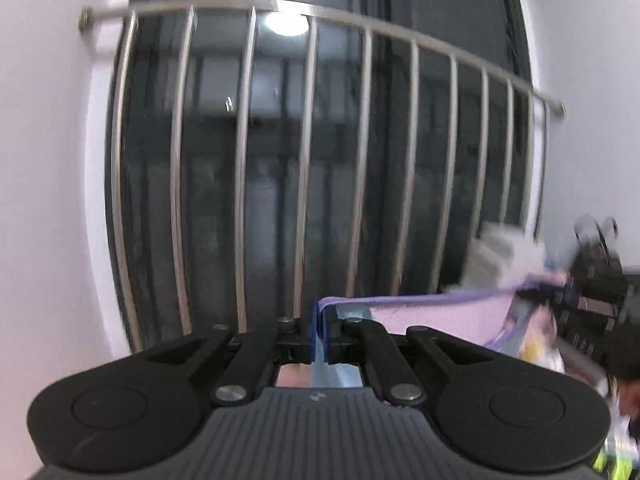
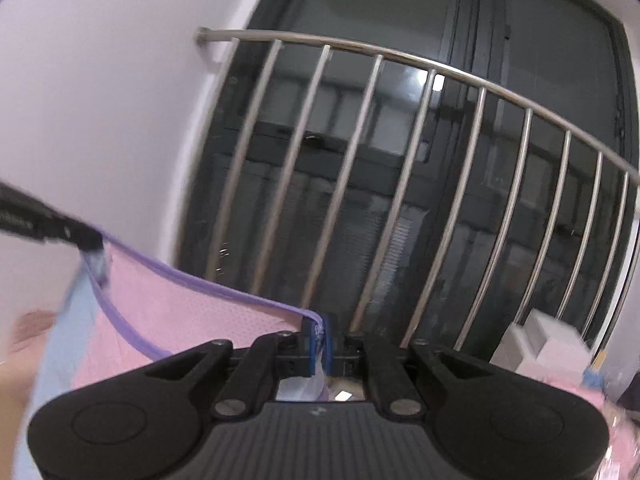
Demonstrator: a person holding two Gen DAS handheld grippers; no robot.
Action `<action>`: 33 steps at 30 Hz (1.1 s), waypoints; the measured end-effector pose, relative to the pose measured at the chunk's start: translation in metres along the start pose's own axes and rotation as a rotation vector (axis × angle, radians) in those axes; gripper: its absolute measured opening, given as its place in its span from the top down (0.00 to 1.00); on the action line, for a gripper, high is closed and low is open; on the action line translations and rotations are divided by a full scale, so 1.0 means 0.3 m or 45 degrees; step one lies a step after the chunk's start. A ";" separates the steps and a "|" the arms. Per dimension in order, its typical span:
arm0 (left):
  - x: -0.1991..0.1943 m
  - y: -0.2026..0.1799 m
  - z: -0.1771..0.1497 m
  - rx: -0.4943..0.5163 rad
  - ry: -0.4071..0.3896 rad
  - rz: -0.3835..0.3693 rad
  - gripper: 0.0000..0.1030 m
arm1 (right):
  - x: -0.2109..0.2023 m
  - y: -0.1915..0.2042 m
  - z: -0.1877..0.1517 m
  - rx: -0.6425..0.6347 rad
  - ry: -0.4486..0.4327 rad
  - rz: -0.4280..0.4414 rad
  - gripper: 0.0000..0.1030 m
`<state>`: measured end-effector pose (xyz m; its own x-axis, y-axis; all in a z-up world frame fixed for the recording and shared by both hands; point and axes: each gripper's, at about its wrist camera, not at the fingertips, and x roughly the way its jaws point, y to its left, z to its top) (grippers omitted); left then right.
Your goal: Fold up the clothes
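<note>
A pink mesh garment (image 2: 160, 312) with purple trim and a pale blue panel hangs stretched in the air between my two grippers. My left gripper (image 1: 319, 334) is shut on its purple-edged corner, and the cloth (image 1: 440, 316) runs off to the right toward the other gripper (image 1: 560, 292), seen blurred there. My right gripper (image 2: 319, 344) is shut on the opposite corner; the trimmed edge runs up and left to the left gripper (image 2: 90, 244) at the frame's left side. Both grippers point roughly level at a dark window.
Ahead is a dark window (image 1: 320, 160) behind a steel railing (image 1: 304, 152) with upright bars, also the railing (image 2: 400, 200) in the right wrist view. White walls (image 1: 48, 160) flank it. Pale boxes (image 2: 548, 344) sit low at the right, with blurred clutter (image 1: 600, 360) beyond.
</note>
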<state>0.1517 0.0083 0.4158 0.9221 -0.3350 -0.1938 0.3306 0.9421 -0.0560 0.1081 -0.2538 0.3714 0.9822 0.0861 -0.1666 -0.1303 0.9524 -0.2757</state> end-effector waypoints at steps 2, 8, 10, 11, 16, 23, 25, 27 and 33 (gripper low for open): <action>-0.020 0.018 0.093 -0.034 -0.091 -0.048 0.98 | 0.073 -0.018 0.077 0.034 -0.052 -0.041 0.96; -0.243 -0.009 0.068 0.051 -0.290 -0.076 0.97 | -0.030 -0.011 0.152 -0.016 -0.252 -0.070 0.96; -0.291 -0.035 -0.048 0.108 -0.267 -0.046 0.96 | -0.090 0.015 0.096 -0.013 -0.259 -0.044 0.96; -0.303 -0.052 -0.124 0.126 -0.238 -0.033 0.96 | -0.121 0.034 0.052 -0.022 -0.251 -0.040 0.96; -0.354 -0.128 -0.716 0.064 0.094 0.067 0.93 | -0.259 0.181 -0.339 -0.083 -0.069 0.001 0.96; -0.589 -0.130 -1.425 -0.423 0.582 0.138 0.74 | -0.454 0.412 -1.081 0.010 0.531 0.289 0.93; -0.653 -0.116 -1.438 -0.464 0.593 0.134 0.59 | -0.571 0.424 -1.162 0.092 0.562 0.354 0.80; -0.710 -0.103 -1.445 -0.491 0.601 0.135 0.58 | -0.642 0.413 -1.190 0.184 0.578 0.412 0.74; -0.523 -0.122 -1.369 -0.380 0.571 0.171 0.62 | -0.602 0.375 -1.155 0.223 0.494 0.308 0.74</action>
<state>-0.0877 0.0316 0.0461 0.7548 -0.2350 -0.6125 0.0842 0.9606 -0.2648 -0.1307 -0.2637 0.0425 0.7994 0.2275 -0.5561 -0.2915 0.9562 -0.0278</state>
